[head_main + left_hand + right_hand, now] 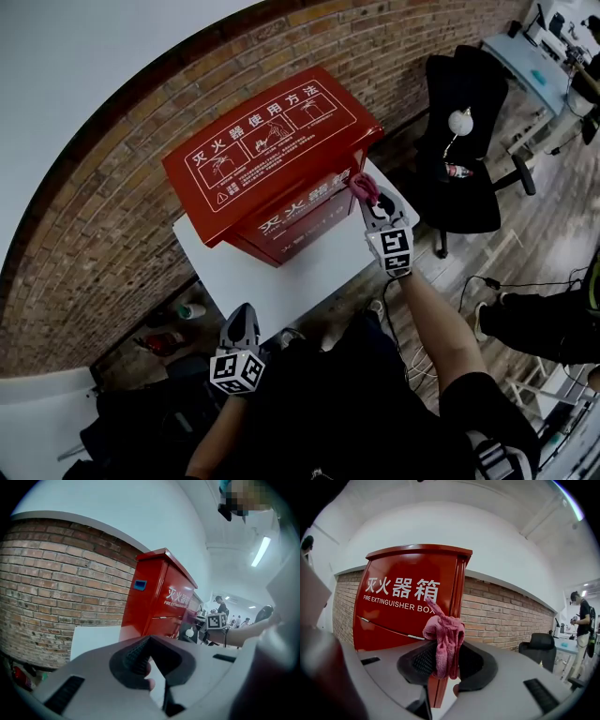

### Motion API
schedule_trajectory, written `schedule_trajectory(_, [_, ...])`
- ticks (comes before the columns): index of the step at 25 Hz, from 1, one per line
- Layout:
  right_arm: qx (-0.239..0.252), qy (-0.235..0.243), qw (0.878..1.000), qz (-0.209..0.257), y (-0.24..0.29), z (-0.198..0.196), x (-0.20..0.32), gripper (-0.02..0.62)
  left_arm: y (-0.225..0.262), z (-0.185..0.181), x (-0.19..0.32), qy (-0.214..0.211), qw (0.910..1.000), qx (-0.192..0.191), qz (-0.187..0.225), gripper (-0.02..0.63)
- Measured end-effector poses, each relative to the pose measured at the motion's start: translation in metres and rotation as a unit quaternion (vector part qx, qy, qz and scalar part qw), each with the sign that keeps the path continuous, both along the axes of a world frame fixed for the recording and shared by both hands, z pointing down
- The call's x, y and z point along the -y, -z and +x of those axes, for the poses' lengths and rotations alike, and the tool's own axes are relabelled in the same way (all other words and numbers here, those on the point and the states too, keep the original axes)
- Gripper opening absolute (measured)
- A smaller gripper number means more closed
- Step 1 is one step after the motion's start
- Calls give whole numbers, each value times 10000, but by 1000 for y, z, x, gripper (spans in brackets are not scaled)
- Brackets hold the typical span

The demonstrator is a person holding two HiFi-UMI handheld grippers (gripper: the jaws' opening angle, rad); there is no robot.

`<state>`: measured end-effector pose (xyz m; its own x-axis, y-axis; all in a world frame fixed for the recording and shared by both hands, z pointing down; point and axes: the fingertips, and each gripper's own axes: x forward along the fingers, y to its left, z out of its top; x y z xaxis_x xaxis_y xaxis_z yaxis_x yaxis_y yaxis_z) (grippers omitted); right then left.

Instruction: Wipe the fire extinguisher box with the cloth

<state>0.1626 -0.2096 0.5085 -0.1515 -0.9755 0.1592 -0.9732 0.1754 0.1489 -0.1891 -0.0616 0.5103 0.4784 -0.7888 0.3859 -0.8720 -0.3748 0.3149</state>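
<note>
The red fire extinguisher box [272, 150] stands on a white table [281, 281] against the brick wall. My right gripper [368, 199] is at the box's front right corner, shut on a pink cloth [364, 187] that touches the red edge. In the right gripper view the cloth [444, 639] hangs bunched between the jaws [443, 660], in front of the box [408, 597]. My left gripper [241, 317] hangs low by the table's near edge, away from the box, shut with nothing in it [145, 660]. From there the box [159, 602] shows side-on.
A brick wall [112, 216] runs behind the table. A black office chair [464, 159] stands to the right of the box, with a desk [530, 66] beyond it. A bottle [192, 310] and clutter lie on the floor under the table. A person [581, 616] stands far right.
</note>
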Motion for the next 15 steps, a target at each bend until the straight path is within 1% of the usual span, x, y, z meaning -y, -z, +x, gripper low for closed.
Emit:
schedule_trajectory(4, [-14, -276, 9996, 0, -1, 0, 0, 110, -11, -31, -3, -167, 9998, 66, -132, 15])
schedule_trajectory(7, [29, -466, 9989, -5, -2, 3, 1, 110, -25, -58, -6, -204, 9991, 250, -265, 15])
schedule_trajectory(9, [65, -565, 9984, 9, -3, 4, 1, 110, -31, -73, -9, -75, 9988, 368, -327, 15])
schedule_trajectory(11, [140, -671, 9976, -31, -7, 6, 1, 110, -34, -83, -15, 165, 9982, 433, -375, 15])
schedule_trajectory(13, [161, -719, 9972, -87, -14, 10, 1, 110, -35, -83, -24, 415, 9973, 455, -394, 15])
schedule_trajectory(15, [168, -684, 9974, -119, -20, 14, 2, 110, -34, -74, -34, 614, 9965, 407, -395, 15])
